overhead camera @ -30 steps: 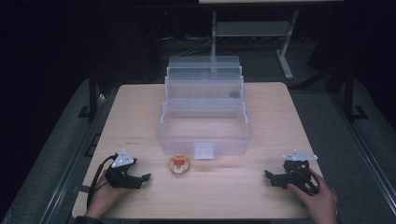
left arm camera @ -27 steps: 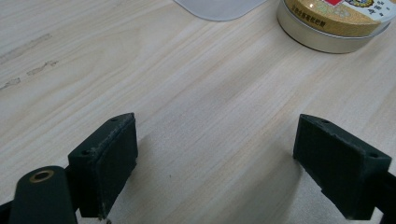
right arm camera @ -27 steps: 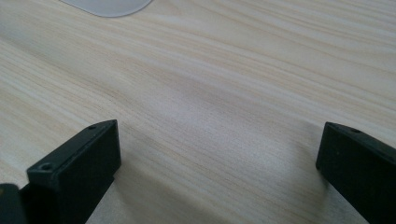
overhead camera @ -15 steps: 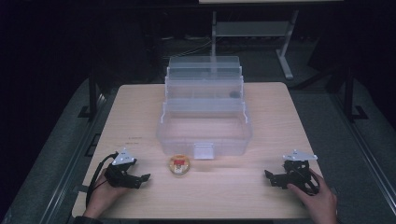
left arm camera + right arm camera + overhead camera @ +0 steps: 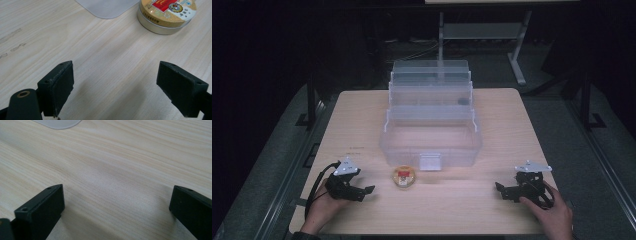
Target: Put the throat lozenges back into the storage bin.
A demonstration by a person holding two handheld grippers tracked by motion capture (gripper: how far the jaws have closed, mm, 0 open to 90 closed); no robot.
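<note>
The table is topped with pale wood-grain laminate, smooth and matt, with fine straight grain lines seen in both gripper views; faint scuff marks are seen at 9 o'clock in the left gripper view. The tiered organizer box is made of clear, slightly frosted plastic with a soft sheen, and its latch at 6 o'clock is of the same plastic. The round tin is of brushed silvery metal around its wall, and its lid is covered by a glossy printed label in gold and red. The left gripper is fitted with matt black jaw pads of rubbery, slightly rough texture; the right gripper is fitted likewise.
</note>
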